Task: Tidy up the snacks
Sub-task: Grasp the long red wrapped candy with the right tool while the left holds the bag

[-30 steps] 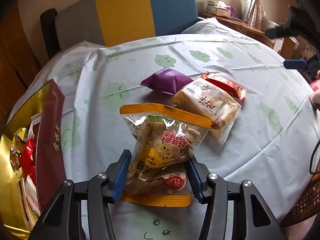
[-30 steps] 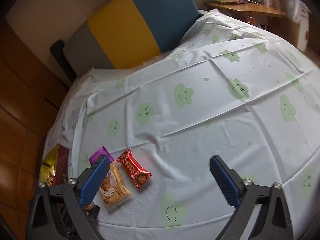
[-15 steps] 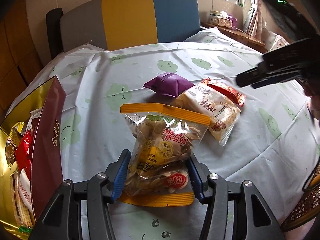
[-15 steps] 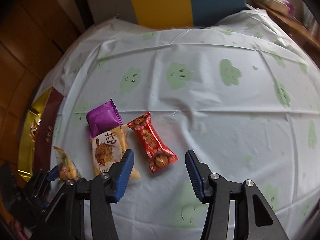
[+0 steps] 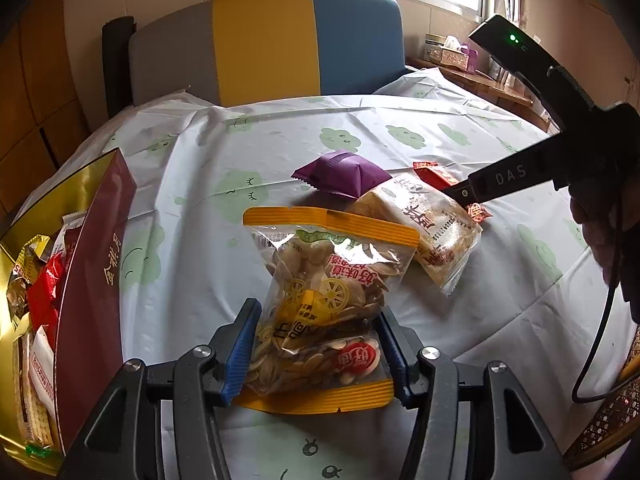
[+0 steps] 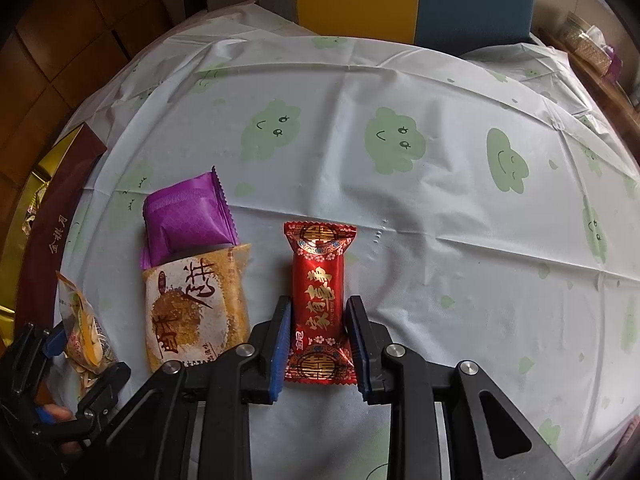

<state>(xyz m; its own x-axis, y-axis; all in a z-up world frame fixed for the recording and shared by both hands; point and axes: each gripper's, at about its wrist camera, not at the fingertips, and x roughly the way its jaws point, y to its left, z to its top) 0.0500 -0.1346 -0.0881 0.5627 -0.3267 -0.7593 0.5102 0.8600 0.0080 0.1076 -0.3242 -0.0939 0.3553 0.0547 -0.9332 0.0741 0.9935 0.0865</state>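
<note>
A clear seed bag [image 5: 328, 280] with yellow bands lies between the blue pads of my left gripper [image 5: 318, 312]. The pads touch its pinched sides while the jaws are opening. Beyond it lie a beige pastry packet [image 5: 424, 224], a purple packet [image 5: 344, 174] and a red candy packet [image 5: 436, 174]. In the right wrist view the red candy packet [image 6: 318, 280] lies lengthwise between the pads of my right gripper [image 6: 319, 306]. Its jaws are closing, with a thin gap still on each side. My left gripper [image 6: 60, 344] and the seed bag [image 6: 84, 328] show at the lower left.
An open gold and maroon box [image 5: 92, 272] with several snacks stands at the table's left edge. The round table has a pale cloth [image 5: 200, 160] with green clouds. A grey, yellow and blue chair [image 5: 264, 44] stands behind. A hand [image 5: 600, 232] and cable are at right.
My right gripper came down and rolled over the red candy packet, and its jaws narrowed around it. My left gripper stayed at the seed bag, its jaws slightly wider.
</note>
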